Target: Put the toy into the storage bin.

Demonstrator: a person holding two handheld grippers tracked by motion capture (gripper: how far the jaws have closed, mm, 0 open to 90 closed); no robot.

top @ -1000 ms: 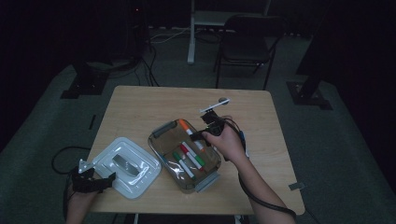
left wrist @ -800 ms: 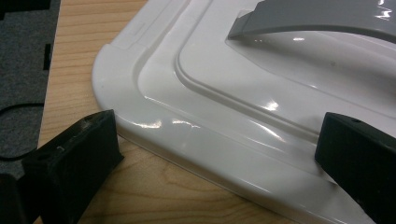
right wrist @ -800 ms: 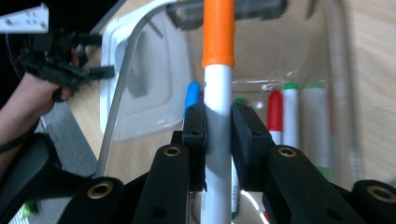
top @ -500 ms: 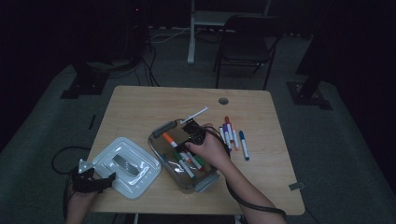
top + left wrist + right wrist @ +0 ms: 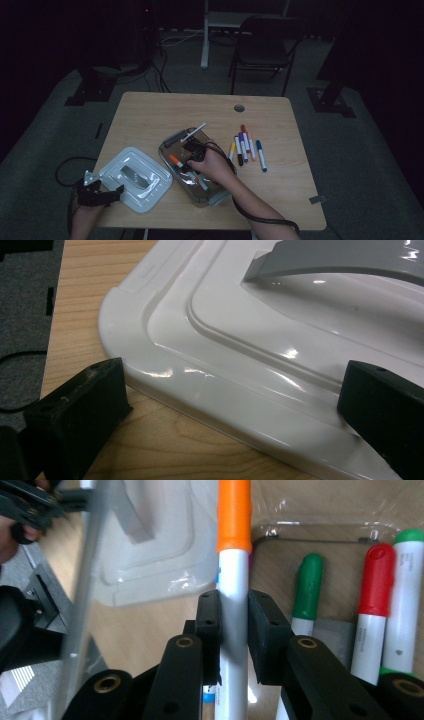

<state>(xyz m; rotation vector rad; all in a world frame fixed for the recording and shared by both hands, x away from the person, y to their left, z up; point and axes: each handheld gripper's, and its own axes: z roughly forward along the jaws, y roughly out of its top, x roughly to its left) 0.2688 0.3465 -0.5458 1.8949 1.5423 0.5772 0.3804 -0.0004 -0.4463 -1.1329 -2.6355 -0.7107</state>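
Note:
A clear plastic box [image 5: 216, 199] sits mid-table with several markers in it. My right gripper [image 5: 193, 150] reaches into the box, shut on an orange-capped marker [image 5: 175, 161]. In the right gripper view the pads [image 5: 207, 625] pinch the white barrel of the orange marker [image 5: 233, 555], with my right gripper [image 5: 233, 630] low over the box floor. A green marker [image 5: 306, 590] and a red marker [image 5: 372, 610] lie beside it. My left gripper [image 5: 107, 192] rests open at the near corner of the white lid [image 5: 134, 179]; its jaws straddle the lid's rim [image 5: 210, 385].
Several loose markers [image 5: 246, 147] lie in a row on the table right of the box. The lid has a grey handle [image 5: 340, 260]. A chair [image 5: 265, 40] and stand legs stand on the floor beyond the table. A cable hole [image 5: 239, 108] sits near the far edge.
My right hand has swung left from above the loose markers and sunk into the box with the orange marker. The row of markers now lies uncovered. The left gripper has stayed put.

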